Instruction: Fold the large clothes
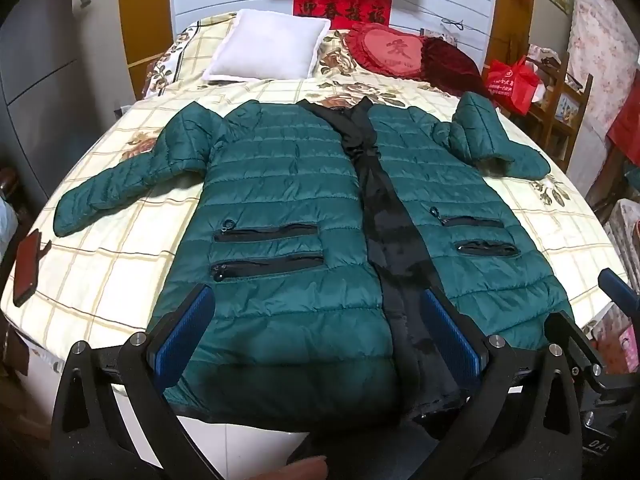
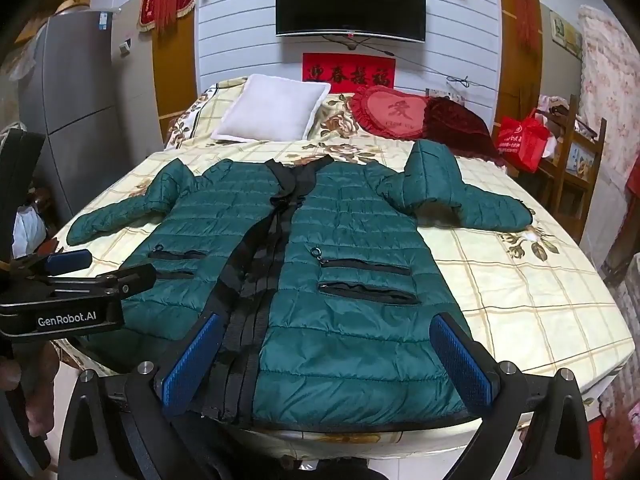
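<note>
A long green quilted coat (image 1: 280,184) (image 2: 352,240) lies flat on the bed, front side up, its black zipper strip running down the middle. Its left sleeve (image 1: 116,184) stretches out to the side; the right sleeve (image 1: 484,136) is bent back on itself. My left gripper (image 1: 316,304) hovers wide open above the coat's lower left panel, near the hem. My right gripper (image 2: 326,328) is wide open above the lower right panel. Neither touches the cloth. The left gripper's fingers (image 2: 68,262) show at the left edge of the right wrist view.
The bed (image 1: 120,264) has a checked floral sheet. At its head lie a white pillow (image 1: 266,46) and a red heart cushion (image 1: 392,50). A red phone-like object (image 1: 27,268) lies at the bed's left edge. A grey fridge (image 2: 80,120) stands left; a red bag (image 2: 520,140) and wooden shelf stand right.
</note>
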`<state>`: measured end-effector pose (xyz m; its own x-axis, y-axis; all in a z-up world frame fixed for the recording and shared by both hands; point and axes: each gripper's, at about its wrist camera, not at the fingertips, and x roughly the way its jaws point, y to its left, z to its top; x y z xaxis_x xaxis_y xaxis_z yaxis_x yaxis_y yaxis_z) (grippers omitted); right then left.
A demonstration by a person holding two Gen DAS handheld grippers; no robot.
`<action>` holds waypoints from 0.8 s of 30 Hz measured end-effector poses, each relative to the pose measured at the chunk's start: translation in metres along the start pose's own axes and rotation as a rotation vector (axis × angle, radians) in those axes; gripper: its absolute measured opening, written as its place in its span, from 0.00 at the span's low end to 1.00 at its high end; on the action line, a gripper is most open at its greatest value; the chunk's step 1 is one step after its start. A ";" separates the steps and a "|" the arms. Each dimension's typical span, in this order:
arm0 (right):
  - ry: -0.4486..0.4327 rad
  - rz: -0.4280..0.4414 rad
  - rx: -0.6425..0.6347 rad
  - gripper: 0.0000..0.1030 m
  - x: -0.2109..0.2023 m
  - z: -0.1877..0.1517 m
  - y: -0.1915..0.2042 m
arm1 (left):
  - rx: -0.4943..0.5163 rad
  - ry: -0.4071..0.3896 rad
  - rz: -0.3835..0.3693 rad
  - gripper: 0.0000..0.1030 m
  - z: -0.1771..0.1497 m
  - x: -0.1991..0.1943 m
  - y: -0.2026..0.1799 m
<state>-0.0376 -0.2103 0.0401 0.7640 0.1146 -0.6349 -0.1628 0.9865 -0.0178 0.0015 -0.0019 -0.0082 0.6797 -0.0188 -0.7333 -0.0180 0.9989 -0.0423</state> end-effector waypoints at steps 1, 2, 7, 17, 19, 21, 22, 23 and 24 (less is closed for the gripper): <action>-0.001 -0.001 0.000 1.00 0.000 0.000 0.000 | -0.004 0.004 -0.010 1.00 0.000 0.000 0.000; 0.000 0.001 0.002 1.00 0.001 -0.002 -0.002 | -0.007 0.008 -0.020 1.00 -0.001 0.001 0.000; -0.001 0.000 0.004 1.00 0.002 -0.001 -0.001 | -0.003 0.020 -0.035 1.00 -0.001 0.003 0.000; -0.017 0.004 0.011 1.00 -0.001 -0.004 -0.002 | -0.016 -0.096 -0.073 1.00 0.006 -0.016 0.006; -0.021 0.007 0.015 1.00 -0.002 -0.004 -0.003 | -0.016 -0.108 -0.103 1.00 0.009 -0.021 0.007; -0.024 0.007 0.018 1.00 -0.003 -0.003 -0.003 | 0.014 -0.091 -0.076 1.00 0.010 -0.021 0.004; -0.020 0.007 0.018 1.00 -0.003 -0.002 -0.004 | 0.020 -0.077 -0.057 1.00 0.010 -0.020 0.003; -0.017 0.007 0.017 1.00 -0.003 -0.001 -0.004 | 0.014 -0.059 -0.048 1.00 0.011 -0.017 0.003; -0.015 0.005 0.016 1.00 -0.002 0.000 -0.004 | 0.006 -0.046 -0.051 1.00 0.012 -0.015 0.004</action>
<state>-0.0388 -0.2146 0.0414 0.7726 0.1213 -0.6231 -0.1565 0.9877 -0.0017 -0.0001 0.0026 0.0102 0.7127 -0.0683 -0.6981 0.0220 0.9969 -0.0751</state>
